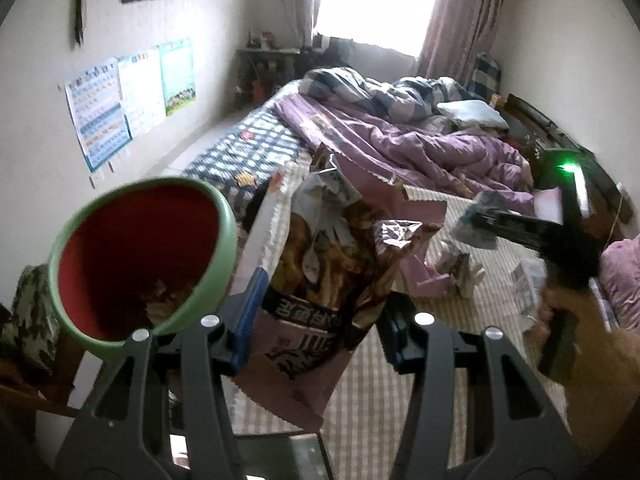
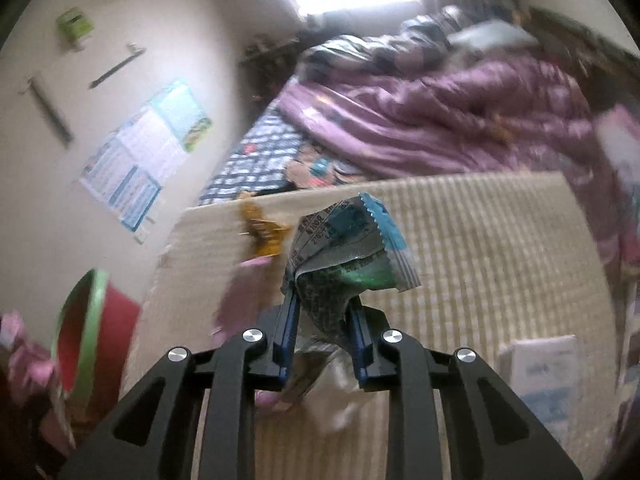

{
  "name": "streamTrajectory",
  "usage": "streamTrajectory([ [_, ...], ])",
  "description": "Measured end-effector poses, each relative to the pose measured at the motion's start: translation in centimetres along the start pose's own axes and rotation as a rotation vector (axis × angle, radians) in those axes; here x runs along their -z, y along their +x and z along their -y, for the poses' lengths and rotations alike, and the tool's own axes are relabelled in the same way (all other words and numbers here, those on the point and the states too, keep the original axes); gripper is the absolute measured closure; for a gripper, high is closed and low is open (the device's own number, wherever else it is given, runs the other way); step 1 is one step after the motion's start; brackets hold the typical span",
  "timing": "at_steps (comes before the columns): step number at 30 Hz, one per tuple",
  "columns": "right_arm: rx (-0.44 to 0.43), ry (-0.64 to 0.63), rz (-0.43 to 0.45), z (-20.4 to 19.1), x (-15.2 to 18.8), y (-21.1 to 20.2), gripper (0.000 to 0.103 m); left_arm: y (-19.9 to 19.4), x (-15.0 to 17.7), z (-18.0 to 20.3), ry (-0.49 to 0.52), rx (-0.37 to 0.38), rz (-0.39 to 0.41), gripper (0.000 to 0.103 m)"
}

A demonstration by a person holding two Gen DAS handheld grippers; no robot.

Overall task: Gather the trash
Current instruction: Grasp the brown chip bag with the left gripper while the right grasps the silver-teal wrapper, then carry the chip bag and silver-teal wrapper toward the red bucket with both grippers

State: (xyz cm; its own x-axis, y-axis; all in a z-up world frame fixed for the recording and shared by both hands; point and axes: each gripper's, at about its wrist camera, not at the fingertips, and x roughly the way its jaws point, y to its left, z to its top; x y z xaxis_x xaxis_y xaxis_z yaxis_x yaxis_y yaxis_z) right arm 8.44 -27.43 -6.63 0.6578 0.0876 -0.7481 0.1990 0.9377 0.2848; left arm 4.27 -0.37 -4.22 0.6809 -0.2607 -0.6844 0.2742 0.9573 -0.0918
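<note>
A crumpled brown snack bag (image 1: 320,272) is clamped by the left gripper (image 1: 316,320) beside the bin's (image 1: 224,256) rim; a blue-green wrapper (image 2: 352,248) is pinched in the right gripper (image 2: 322,316).

bin (image 1: 136,260) left of the mat (image 1: 400,380), beside the wall | snack bag (image 1: 320,280) between left gripper (image 1: 320,328) fingers, above mat, right of bin | wrapper (image 2: 344,264) between right gripper (image 2: 322,320) fingers, above mat | blanket (image 1: 420,144) on bed behind mat | posters (image 1: 128,96) on left wall
</note>
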Motion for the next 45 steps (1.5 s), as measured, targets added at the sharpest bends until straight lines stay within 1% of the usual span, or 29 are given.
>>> streamTrajectory([
  [1, -0.013, -0.037, 0.017, -1.1, 0.4, -1.4, 0.081, -0.2, -0.2, 0.0, 0.004, -0.004, 0.009, 0.055],
  [4, -0.034, -0.123, 0.048, -3.9, 1.3, -4.0, 0.08, -0.6, -0.7, -0.1, 0.012, -0.015, 0.03, 0.055],
  [7, -0.078, -0.192, 0.055, -7.1, 2.3, -5.6, 0.079, -0.8, -0.9, -0.3, 0.018, -0.026, 0.046, 0.055],
  [9, -0.114, -0.224, 0.043, -9.0, 3.1, -6.0, 0.079, -0.9, -0.8, -0.6, 0.019, -0.026, 0.052, 0.055],
  [13, -0.155, -0.309, 0.049, -13.1, 4.3, -6.8, 0.079, -1.2, -0.8, -1.4, 0.027, -0.049, 0.06, 0.055],
  [15, -0.173, -0.334, 0.055, -14.5, 4.6, -7.1, 0.079, -1.6, -0.9, -1.9, 0.028, -0.059, 0.071, 0.055],
  [18, -0.186, -0.35, 0.067, -15.7, 4.8, -7.3, 0.079, -2.1, -1.0, -2.7, 0.022, -0.062, 0.085, 0.054],
  [26, -0.171, -0.368, 0.084, -18.4, 5.1, -7.1, 0.078, -3.2, -1.3, -5.4, 0.016, -0.076, 0.113, 0.054],
  [30, -0.14, -0.394, 0.103, -20.0, 5.2, -7.4, 0.078, -3.5, -1.6, -6.7, 0.011, -0.078, 0.119, 0.054],
  [36, -0.082, -0.446, 0.136, -23.1, 5.8, -8.0, 0.078, -3.3, -1.7, -9.2, -0.008, -0.083, 0.113, 0.054],
  [45, -0.03, -0.465, 0.15, -25.5, 6.4, -7.0, 0.078, -2.8, -1.7, -12.1, -0.018, -0.08, 0.093, 0.054],
])
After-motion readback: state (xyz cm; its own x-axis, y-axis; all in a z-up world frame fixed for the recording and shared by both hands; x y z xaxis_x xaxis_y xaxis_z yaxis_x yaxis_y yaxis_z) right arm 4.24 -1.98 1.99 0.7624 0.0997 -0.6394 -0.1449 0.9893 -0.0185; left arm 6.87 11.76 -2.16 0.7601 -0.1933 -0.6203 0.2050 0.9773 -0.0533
